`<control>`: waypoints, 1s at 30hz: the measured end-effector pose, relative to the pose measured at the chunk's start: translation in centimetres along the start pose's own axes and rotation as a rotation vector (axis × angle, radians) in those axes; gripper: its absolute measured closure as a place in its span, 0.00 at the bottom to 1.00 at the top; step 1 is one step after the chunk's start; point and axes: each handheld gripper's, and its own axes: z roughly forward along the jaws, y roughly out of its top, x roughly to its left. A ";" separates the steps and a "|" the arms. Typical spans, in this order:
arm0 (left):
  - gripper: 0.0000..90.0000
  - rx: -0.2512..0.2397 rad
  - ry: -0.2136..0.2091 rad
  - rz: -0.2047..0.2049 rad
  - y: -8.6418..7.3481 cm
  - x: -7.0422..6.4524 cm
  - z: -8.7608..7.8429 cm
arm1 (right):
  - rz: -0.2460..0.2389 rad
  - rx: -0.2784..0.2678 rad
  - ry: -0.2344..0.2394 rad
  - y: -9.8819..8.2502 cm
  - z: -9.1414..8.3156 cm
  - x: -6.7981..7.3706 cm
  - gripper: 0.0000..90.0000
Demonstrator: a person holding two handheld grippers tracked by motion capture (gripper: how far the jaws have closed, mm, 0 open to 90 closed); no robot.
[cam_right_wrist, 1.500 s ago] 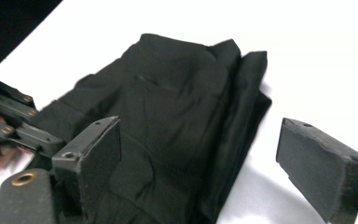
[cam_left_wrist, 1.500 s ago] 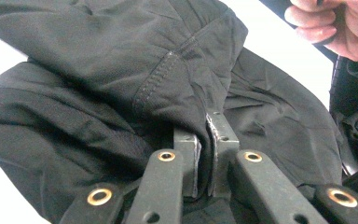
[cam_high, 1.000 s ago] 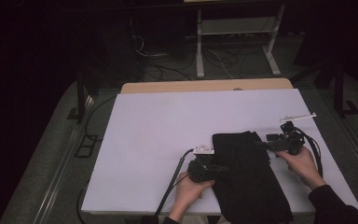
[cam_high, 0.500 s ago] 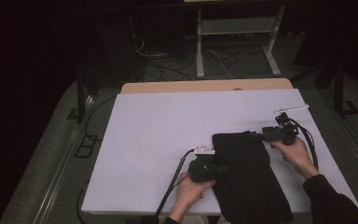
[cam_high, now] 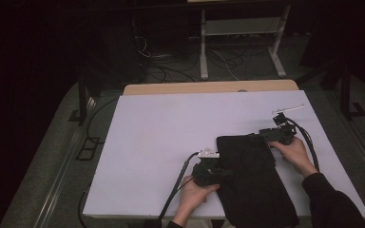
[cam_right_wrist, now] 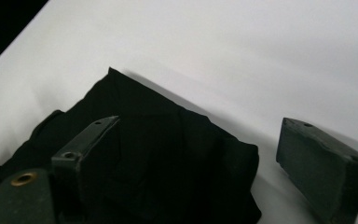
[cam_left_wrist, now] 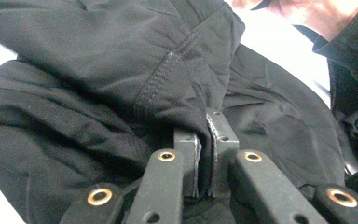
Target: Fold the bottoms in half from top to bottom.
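The left and far parts of the desk (cam_high: 161,133) are left bare, so wide room for passing is offered there. The near right part is taken up by a black garment (cam_high: 252,180), which hangs over the near edge. Its left edge is blocked by the left gripper (cam_high: 221,173), clamped on a fold of cloth, with a cable trailing off the near edge. At the garment's far right corner the right gripper (cam_high: 261,136) is found with jaws apart, which have just been closing; cloth lies between them. A small white strip (cam_high: 287,109) lies just beyond it. Bare desk is seen past the garment's corner in the right gripper view.
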 end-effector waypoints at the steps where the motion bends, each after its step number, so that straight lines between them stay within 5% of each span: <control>1: 0.93 0.001 0.001 0.000 0.0 0.0 0.0 | 0.003 0.008 0.009 0.0 0.2 0.0 0.19; 10: 0.93 0.001 -0.001 -0.002 -0.1 0.0 0.1 | -0.009 0.018 0.045 0.3 0.9 0.3 0.32; 19: 0.93 0.000 -0.004 -0.001 -0.1 -0.1 0.2 | -0.053 0.057 0.031 0.9 2.1 0.8 0.60; 23: 0.93 -0.002 -0.004 -0.002 -0.1 -0.1 0.1 | -0.105 0.071 0.016 1.0 2.2 1.8 0.83; 30: 0.93 -0.009 0.001 0.002 -0.1 -0.2 0.2 | -0.130 0.043 0.024 1.2 1.4 2.7 0.92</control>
